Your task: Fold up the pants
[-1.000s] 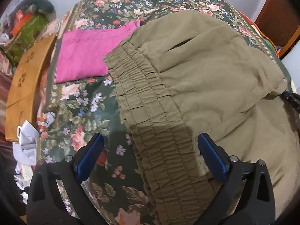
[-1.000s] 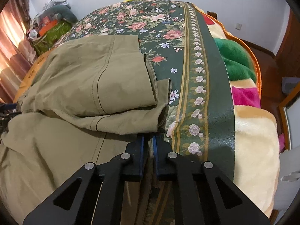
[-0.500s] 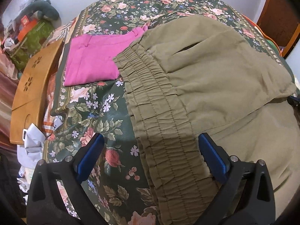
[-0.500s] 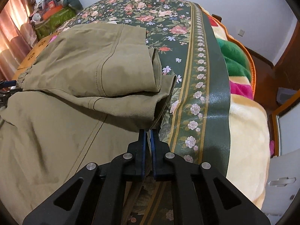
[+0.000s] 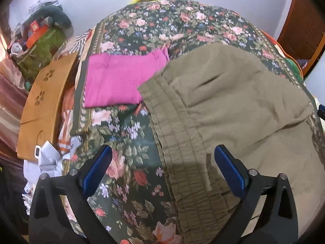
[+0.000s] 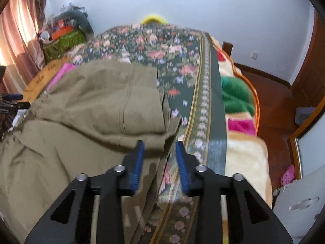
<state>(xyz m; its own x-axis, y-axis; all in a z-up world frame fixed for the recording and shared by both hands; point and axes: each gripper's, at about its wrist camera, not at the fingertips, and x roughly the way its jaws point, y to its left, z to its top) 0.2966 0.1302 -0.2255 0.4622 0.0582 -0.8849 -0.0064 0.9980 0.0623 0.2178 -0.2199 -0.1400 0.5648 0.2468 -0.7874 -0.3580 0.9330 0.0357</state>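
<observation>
Pants edge lies between right gripper's opening jaws.

A pale blue wall rises behind the bed. Pink curtains glow with daylight at the left; reddish wooden floor lies past the bed's right edge.

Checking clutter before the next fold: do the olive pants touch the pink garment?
Touching. In the left wrist view, the olive pants overlap the pink garment at the waistband corner.
</observation>
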